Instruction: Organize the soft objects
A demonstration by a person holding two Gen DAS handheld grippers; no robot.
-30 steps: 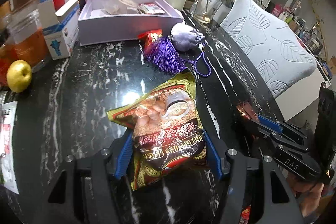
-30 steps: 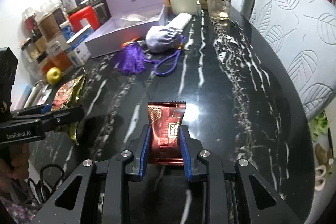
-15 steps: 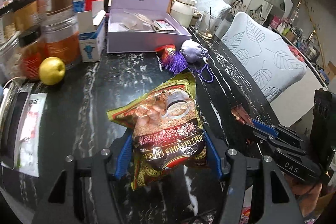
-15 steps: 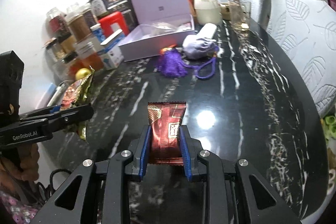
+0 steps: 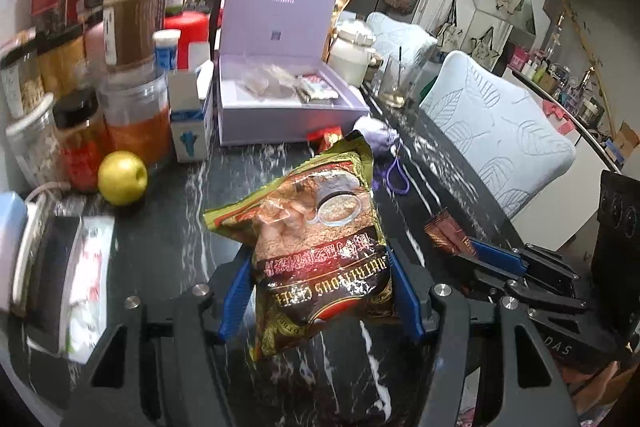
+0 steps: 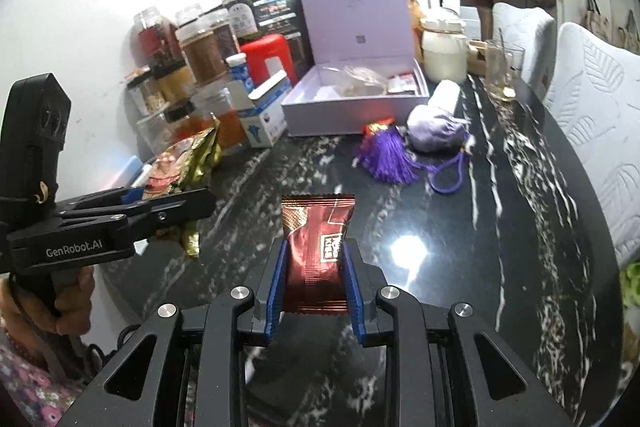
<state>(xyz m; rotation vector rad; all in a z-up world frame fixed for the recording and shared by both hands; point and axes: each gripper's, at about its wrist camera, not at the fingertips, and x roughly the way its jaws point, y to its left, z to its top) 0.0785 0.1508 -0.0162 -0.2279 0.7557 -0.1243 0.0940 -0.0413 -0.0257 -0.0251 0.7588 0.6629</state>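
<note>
My left gripper point(image 5: 320, 291) is shut on a large gold and brown cereal bag point(image 5: 316, 239) and holds it above the black marble table point(image 5: 160, 243). My right gripper point(image 6: 314, 283) is shut on a small dark red snack packet point(image 6: 316, 243), also held above the table. The open lilac box point(image 6: 352, 107) stands at the back with several packets inside. A purple tassel point(image 6: 386, 159) and a lilac pouch point(image 6: 434, 127) with a cord lie in front of the box. The left gripper also shows in the right wrist view point(image 6: 160, 211), and the right gripper in the left wrist view point(image 5: 480, 259).
Jars point(image 5: 132, 35), a white and blue carton point(image 5: 190, 115) and a yellow apple point(image 5: 122, 178) crowd the table's left side. A white jar point(image 6: 442, 51) and a glass point(image 6: 502, 71) stand right of the box. Padded chairs point(image 5: 500, 131) line the table's right edge.
Both grippers have risen and drawn back from the table with their packets still held. The box and jars now sit lower and farther in view.
</note>
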